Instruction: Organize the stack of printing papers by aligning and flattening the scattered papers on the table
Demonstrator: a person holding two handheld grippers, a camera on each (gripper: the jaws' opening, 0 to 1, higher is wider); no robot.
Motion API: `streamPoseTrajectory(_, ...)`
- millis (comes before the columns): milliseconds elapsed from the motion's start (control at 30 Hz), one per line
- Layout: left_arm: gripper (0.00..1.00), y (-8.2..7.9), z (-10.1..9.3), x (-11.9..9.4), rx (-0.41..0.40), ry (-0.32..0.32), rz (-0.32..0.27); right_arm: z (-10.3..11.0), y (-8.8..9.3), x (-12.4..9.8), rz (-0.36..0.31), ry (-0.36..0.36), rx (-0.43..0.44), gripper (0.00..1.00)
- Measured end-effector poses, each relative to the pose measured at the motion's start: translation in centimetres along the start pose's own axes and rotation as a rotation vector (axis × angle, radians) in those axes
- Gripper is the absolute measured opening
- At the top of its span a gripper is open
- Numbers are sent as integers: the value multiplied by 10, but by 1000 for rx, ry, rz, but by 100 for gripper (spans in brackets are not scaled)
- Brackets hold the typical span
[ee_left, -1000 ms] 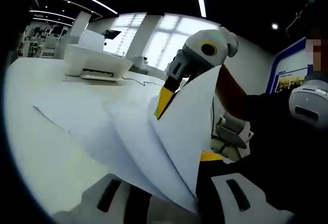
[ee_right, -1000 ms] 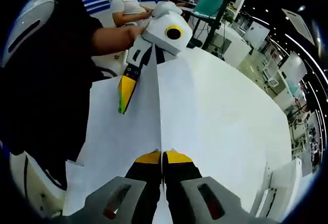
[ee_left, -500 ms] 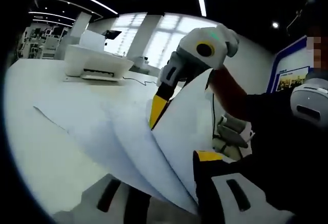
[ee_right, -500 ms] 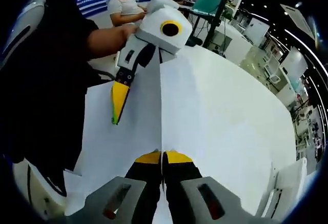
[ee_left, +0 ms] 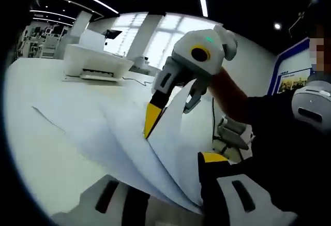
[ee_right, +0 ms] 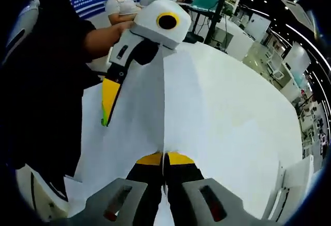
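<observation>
- Right gripper [ee_right: 164, 157] first: its yellow-tipped jaws are pressed together on the near edge of the papers [ee_right: 207, 107], pinching the sheets so they rise edge-on straight up the middle of the right gripper view.
- Over in the left gripper view, the left gripper [ee_left: 173, 182] has the paper edge running between its jaws; one yellow tip shows on the right side, the other is hidden behind the sheets, so I cannot tell whether it is clamped.
- Papers [ee_left: 129, 133] fan out here in several curved layers, lifted at the near end and lying flat on the white table [ee_left: 36, 148] farther out.
- Across the sheets, the right gripper [ee_left: 150, 125] comes in from the far side, its yellow tip touching the raised fold.
- Seen from the right gripper view, the left gripper [ee_right: 106, 104] sits up left of the sheets, yellow tip pointing down along the paper.
- Farther back on the table, a white printer [ee_left: 95, 63] stands well apart from the papers.
</observation>
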State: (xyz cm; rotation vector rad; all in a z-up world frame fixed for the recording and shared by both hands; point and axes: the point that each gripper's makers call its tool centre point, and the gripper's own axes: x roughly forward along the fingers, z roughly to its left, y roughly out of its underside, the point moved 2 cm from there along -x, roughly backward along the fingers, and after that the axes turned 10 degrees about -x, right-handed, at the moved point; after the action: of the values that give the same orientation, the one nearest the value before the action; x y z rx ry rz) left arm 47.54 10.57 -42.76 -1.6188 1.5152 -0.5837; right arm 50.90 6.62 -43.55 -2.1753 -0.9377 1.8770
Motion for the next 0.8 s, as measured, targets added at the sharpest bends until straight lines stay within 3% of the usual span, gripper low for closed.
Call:
streamPoseTrajectory(267,40,1,3,1,-12,-19,8,1,-5,0,-42,-15,59,0)
streamPoseTrajectory(533,20,0,18,0,-16,-76,6,-2,-4,1,-68,3,52,0)
streamPoseTrajectory(800,8,-6,33,-3,-5,-159,-19,-8,-4,1,-95,40,30,0)
